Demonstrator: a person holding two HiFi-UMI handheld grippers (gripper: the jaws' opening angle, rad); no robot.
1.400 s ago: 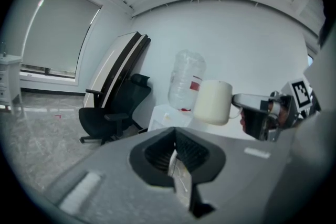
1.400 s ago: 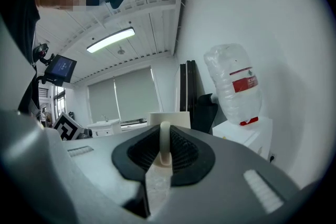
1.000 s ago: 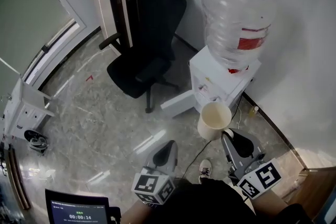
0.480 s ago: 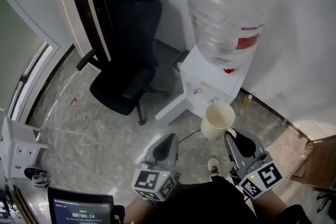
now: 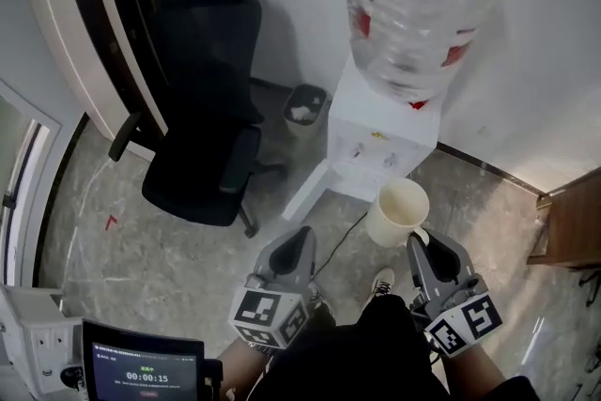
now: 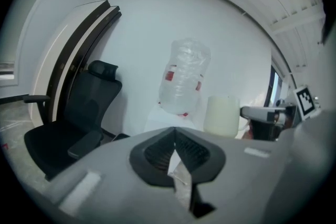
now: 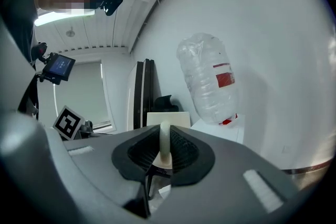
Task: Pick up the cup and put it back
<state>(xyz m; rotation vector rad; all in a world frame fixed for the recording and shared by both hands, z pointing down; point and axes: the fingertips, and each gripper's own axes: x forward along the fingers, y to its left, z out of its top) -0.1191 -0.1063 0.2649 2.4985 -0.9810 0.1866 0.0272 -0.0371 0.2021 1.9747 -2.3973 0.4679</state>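
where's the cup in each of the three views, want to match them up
Head view: cup lower right of centre, its handle in the right gripper.
Left gripper view: cup right of centre, just right of the water bottle.
Right gripper view: cup at centre, its handle clamped between the jaws.
Shared landmark: the upturned water bottle, in all three.

The small screen (image 5: 141, 371) shows a timer — 00:00:15; the bottle's red label (image 5: 361, 22) cannot be read.
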